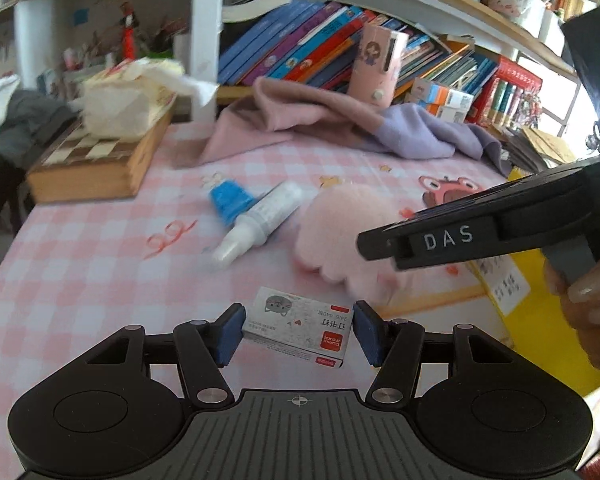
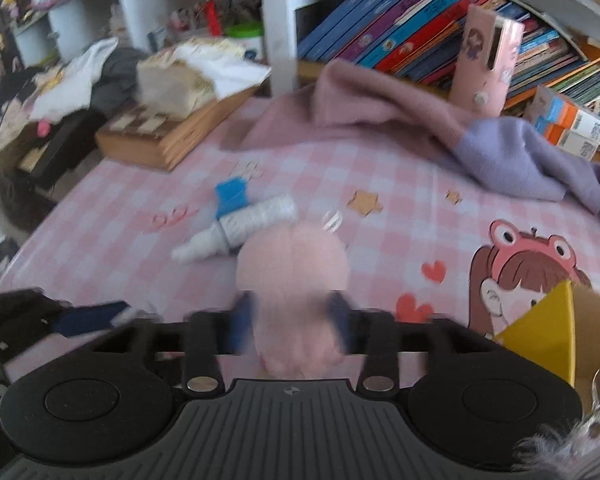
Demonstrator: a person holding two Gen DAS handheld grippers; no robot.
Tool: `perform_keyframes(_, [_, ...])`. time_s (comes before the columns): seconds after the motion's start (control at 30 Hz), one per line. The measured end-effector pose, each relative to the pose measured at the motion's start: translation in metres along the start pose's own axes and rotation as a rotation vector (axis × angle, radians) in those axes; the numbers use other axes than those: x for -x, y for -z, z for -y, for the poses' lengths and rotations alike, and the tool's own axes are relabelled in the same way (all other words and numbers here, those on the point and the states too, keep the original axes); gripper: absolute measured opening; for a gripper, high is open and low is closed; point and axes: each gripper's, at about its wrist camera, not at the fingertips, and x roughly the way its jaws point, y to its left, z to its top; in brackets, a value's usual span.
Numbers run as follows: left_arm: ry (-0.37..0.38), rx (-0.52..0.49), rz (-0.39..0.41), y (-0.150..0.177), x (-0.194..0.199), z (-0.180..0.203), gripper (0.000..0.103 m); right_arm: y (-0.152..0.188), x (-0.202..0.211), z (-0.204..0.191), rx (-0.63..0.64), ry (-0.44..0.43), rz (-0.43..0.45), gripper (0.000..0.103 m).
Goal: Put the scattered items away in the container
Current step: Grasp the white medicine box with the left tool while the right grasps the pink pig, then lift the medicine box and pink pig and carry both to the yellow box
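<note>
Pick-up step, both hands at work. Left gripper (image 1: 298, 330) has its jaws clamped on a small staple box (image 1: 298, 328), apparently lifted just above the pink-check tabletop (image 1: 80, 264). Right gripper (image 2: 292, 320) straddles a pink plush toy (image 2: 292, 268); blur, can't tell if gripped. Next: carry both to the yellow box (image 2: 548, 332), right edge. Loose items: 1 white bottle (image 1: 260, 220), 1 blue item (image 1: 230, 200).
</note>
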Motion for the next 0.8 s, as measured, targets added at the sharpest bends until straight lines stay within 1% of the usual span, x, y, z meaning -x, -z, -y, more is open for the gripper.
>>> perform_keyframes(0.03, [-0.006,0.008,-0.003,0.003,0.003,-0.002,0.058,0.001,-0.002,-0.002,0.009,0.013,0.002,0.08])
perform_keyframes(0.13, [-0.024,0.03,-0.002,0.007,0.012,-0.007,0.058,-0.001,-0.015,-0.008,0.034,0.037,0.002,0.084])
perform_keyframes(0.23, [-0.034,0.034,0.007,0.008,0.02,-0.01,0.058,-0.007,-0.032,-0.01,0.048,0.072,0.004,0.084])
perform_keyframes(0.33, [-0.042,0.036,0.016,0.008,0.027,-0.012,0.058,-0.013,-0.05,-0.005,0.018,0.071,-0.026,0.084])
perform_keyframes(0.37, [-0.045,0.037,0.018,0.008,0.028,-0.012,0.058,-0.014,-0.055,-0.004,0.002,0.062,-0.04,0.08])
perform_keyframes(0.4, [-0.049,0.039,0.019,0.008,0.03,-0.014,0.058,-0.015,-0.059,-0.002,-0.013,0.053,-0.058,0.067])
perform_keyframes(0.43, [-0.051,0.041,0.022,0.009,0.032,-0.014,0.058,-0.015,-0.061,-0.002,-0.023,0.049,-0.066,0.065])
perform_keyframes(0.47, [-0.052,0.044,0.025,0.009,0.034,-0.016,0.058,-0.015,-0.059,-0.002,-0.025,0.048,-0.062,0.06])
perform_keyframes(0.5, [-0.052,0.049,0.029,0.009,0.037,-0.017,0.058,-0.014,-0.056,-0.003,-0.022,0.048,-0.058,0.058])
perform_keyframes(0.8, [-0.029,0.028,0.062,0.009,0.059,-0.01,0.058,-0.007,-0.001,-0.01,-0.031,0.03,0.057,0.057])
